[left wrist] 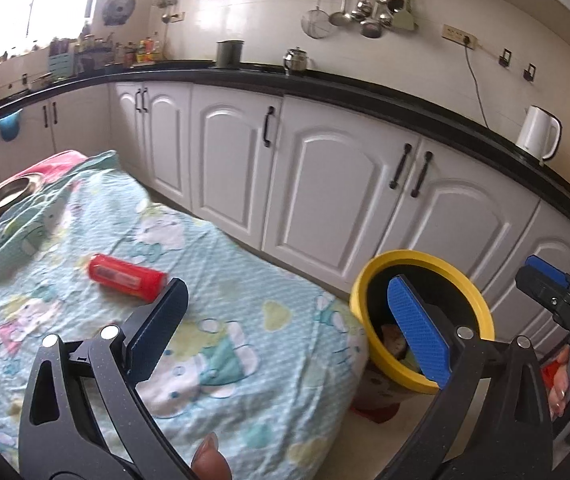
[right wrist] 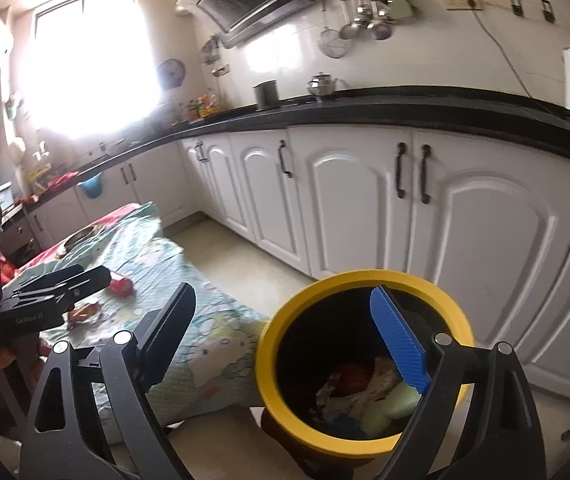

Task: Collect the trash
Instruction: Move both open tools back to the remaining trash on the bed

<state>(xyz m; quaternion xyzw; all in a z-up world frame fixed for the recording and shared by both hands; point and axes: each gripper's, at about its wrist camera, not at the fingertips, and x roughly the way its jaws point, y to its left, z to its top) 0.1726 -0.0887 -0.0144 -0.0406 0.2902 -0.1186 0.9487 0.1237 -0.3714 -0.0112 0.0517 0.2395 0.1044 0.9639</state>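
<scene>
A red can (left wrist: pixel 127 277) lies on its side on the cloth-covered table (left wrist: pixel 245 300). It also shows in the right wrist view (right wrist: pixel 121 286), with a small wrapper (right wrist: pixel 83 312) nearer. A yellow-rimmed black bin (left wrist: pixel 369 292) stands beside the table's right edge, with trash (right wrist: pixel 365 396) inside. My left gripper (left wrist: pixel 285 324) is open and empty above the table's near right part, the can just beyond its left finger. My right gripper (right wrist: pixel 289 336) is open and empty over the bin (right wrist: pixel 269 344). The right gripper's body shows at the right edge of the left wrist view (left wrist: pixel 565 304).
White cabinets (left wrist: pixel 325 184) under a black counter (left wrist: pixel 365 92) run behind the table and bin. A white kettle (left wrist: pixel 539 132), a pot (left wrist: pixel 229 54) and a teapot (left wrist: pixel 296 60) stand on the counter. A metal bowl (left wrist: pixel 11 196) sits at the table's far left.
</scene>
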